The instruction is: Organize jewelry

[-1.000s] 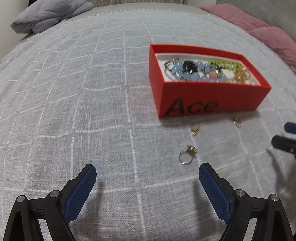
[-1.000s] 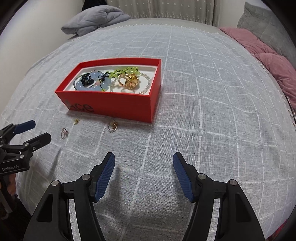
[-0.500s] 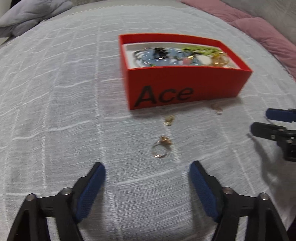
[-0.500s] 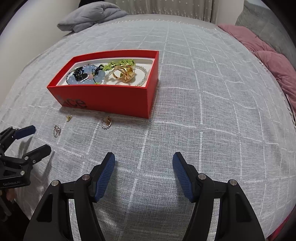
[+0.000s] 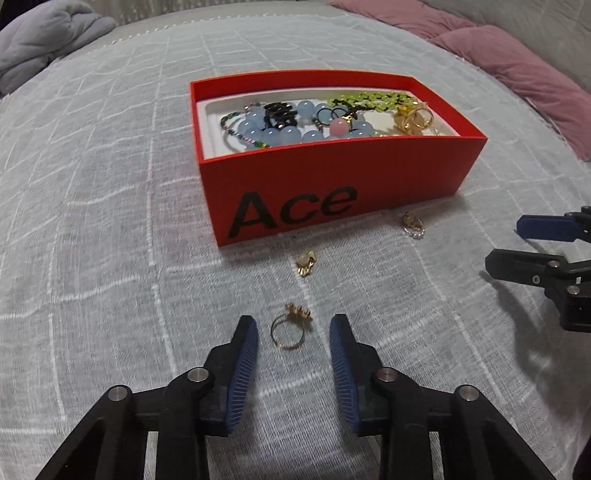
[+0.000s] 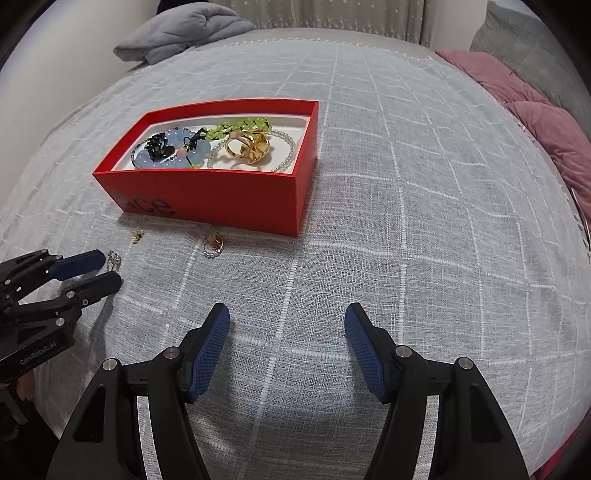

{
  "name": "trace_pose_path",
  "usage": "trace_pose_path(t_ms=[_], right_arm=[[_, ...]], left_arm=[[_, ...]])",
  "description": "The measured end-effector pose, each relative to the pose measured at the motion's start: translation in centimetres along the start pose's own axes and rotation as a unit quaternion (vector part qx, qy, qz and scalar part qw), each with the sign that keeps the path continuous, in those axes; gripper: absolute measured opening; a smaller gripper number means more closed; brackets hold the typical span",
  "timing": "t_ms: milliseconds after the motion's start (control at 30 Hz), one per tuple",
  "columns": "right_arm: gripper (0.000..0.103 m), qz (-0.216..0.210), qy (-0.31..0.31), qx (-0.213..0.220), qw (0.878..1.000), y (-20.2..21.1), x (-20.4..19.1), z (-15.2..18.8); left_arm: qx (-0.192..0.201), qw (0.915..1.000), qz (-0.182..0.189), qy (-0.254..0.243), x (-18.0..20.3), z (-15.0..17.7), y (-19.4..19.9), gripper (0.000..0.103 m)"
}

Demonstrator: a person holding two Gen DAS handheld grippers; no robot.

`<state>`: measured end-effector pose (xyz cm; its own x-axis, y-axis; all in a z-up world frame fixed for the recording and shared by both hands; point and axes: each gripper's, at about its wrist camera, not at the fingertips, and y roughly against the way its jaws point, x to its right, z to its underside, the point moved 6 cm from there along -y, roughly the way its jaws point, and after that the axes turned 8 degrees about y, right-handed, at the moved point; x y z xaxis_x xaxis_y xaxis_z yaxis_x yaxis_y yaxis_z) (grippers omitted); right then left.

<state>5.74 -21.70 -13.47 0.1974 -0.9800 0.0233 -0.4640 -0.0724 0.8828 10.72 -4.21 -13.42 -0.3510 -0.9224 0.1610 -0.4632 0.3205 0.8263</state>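
Note:
A gold ring (image 5: 290,328) with a small ornament lies on the checked bedspread, between the fingers of my left gripper (image 5: 292,326). The jaws are closing, but the pads stand apart from the ring on both sides. From the right wrist view the left gripper (image 6: 99,269) sits low at the left with the ring (image 6: 113,258) at its tips. A red box (image 5: 332,173) marked "Ace" holds bead bracelets, a green chain and gold rings. My right gripper (image 6: 287,314) hangs open over bare cloth, with nothing in it.
A small gold earring (image 5: 306,262) and a pearl-trimmed piece (image 5: 413,224) lie loose in front of the box. The right gripper (image 5: 504,242) shows at the right edge. A grey folded blanket (image 6: 181,33) lies far left, a pink quilt (image 5: 517,66) far right.
My left gripper has come forward to the gold ring and its jaws have narrowed around it. The right gripper has stayed where it was, equally wide.

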Motion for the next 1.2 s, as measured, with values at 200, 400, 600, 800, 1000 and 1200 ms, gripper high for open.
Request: trace_pose_path(t_ms=[200,400,600,800,1000,1200], right_arm=[[0.068,0.001,-0.006,-0.002,1.0,-0.1,0.5,0.3],[0.068,0.002,-0.008,0.0,1.0,-0.4,0.5,0.0],[0.068,-0.005,0.001,0.007,1.0,-0.6,-0.7,-0.6],[0.063,-0.039,0.038,0.026,0.998,-1.3,-3.2,-1.8],[0.039,-0.039,0.095,0.041,0.994,-2.2,-5.1,-2.7],[0.027,-0.044,0.114,0.047,0.991,-3.0,-5.7,-3.7]], left_arm=[[-0.001,1.0,0.001,0.002,0.3,-0.5,-0.2,0.012],[0.0,0.9999,-0.01,0.012,0.2,-0.4,0.5,0.012],[0.007,0.9996,-0.02,0.02,-0.3,-0.2,1.5,0.012],[0.005,0.9994,-0.016,0.031,-0.6,-0.2,1.7,0.012],[0.003,0.9994,-0.011,0.034,-0.9,-0.1,1.7,0.012],[0.001,0.9993,-0.008,0.037,-1.2,-0.2,1.7,0.012]])
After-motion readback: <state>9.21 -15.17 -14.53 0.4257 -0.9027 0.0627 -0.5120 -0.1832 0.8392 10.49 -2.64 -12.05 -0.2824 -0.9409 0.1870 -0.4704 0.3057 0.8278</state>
